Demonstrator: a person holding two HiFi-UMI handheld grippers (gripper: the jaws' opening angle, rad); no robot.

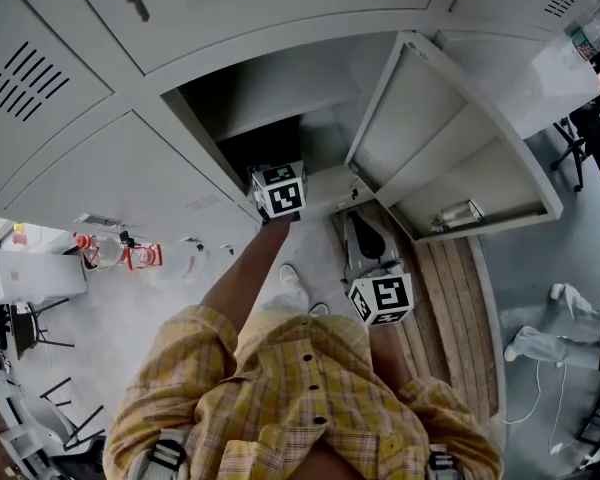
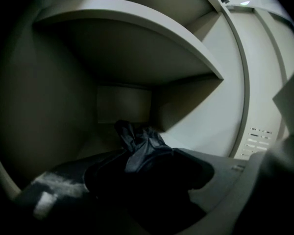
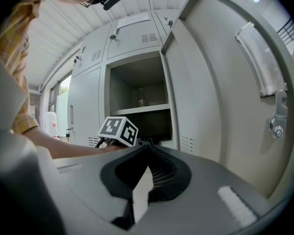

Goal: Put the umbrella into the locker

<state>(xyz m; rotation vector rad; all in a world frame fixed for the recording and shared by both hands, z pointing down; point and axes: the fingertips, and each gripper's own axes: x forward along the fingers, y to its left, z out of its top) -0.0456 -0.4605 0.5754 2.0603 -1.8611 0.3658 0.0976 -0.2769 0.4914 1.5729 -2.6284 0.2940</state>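
The left gripper (image 2: 147,179) has its jaws wide apart, and the dark folded umbrella (image 2: 143,148) sits between them without looking squeezed, so I think it is let go. The umbrella is inside the open locker (image 1: 325,183), down low under the shelf (image 2: 137,38), but it is so dark in there that I cannot tell if all of it lies flat on the bottom. One thing that could go wrong is the soft cloth catching on a jaw. If the hand pulls back fast, the umbrella may get dragged out and drop on the floor. The hand could also bump the shelf above if it lifts on the way out. If the umbrella lies too near the front, it may slide out or stick out past the edge. Then the locker door (image 1: 450,138), which stands open on the right, would hit it and not shut. The door could also pinch the arm if it swings too soon. Over on the right, the right gripper (image 3: 146,153) has its jaws pressed together with nothing in them, and it waits outside the locker, close to the door.
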